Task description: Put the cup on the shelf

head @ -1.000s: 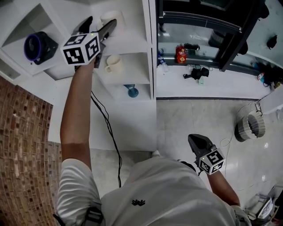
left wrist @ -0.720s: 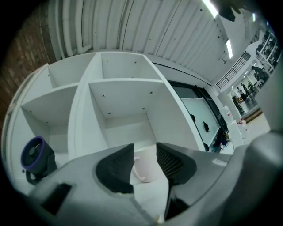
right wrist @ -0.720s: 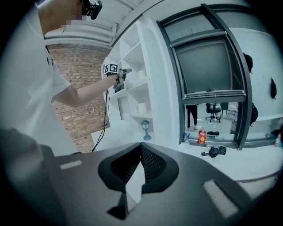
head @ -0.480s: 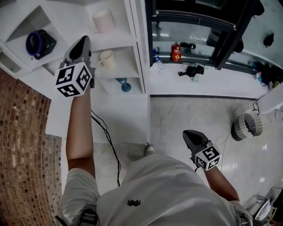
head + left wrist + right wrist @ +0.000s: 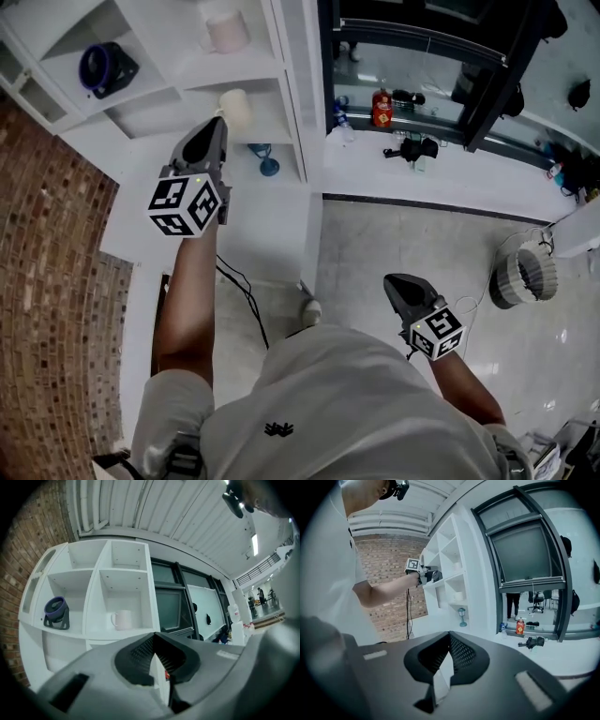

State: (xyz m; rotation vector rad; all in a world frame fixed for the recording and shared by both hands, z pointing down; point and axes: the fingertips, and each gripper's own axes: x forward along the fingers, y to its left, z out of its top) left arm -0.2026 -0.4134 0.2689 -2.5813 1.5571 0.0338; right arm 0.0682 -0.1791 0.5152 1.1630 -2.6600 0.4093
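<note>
**Head view.** Your left gripper (image 5: 217, 126) was held out toward the white shelf (image 5: 251, 73), its tips short of the shelf's front edge and touching nothing. The cup (image 5: 228, 33) stood upright in an upper compartment, well clear of that gripper. A second cup (image 5: 235, 105) sat in the compartment just below it. A dark fan (image 5: 105, 67) occupied the compartment to the left of the cup. Your right gripper (image 5: 394, 281) hung low at your side over the pale floor (image 5: 394, 234), far from the shelf.

**Left gripper view.** The jaws were clenched together, pad against pad, with nothing between them. Beyond the tips the cup (image 5: 123, 619) stood on its board, handle to the left, alone in its compartment. The fan (image 5: 56, 612) stood in the neighbouring compartment on the left.

**Right gripper view.** The jaws of this tool were likewise pressed together and empty. Past them your outstretched left arm and gripper showed in front of the shelf (image 5: 449, 550). The cups in it were too small to tell apart with certainty. A red bottle (image 5: 520, 626) stood on the ledge by the window.
</note>
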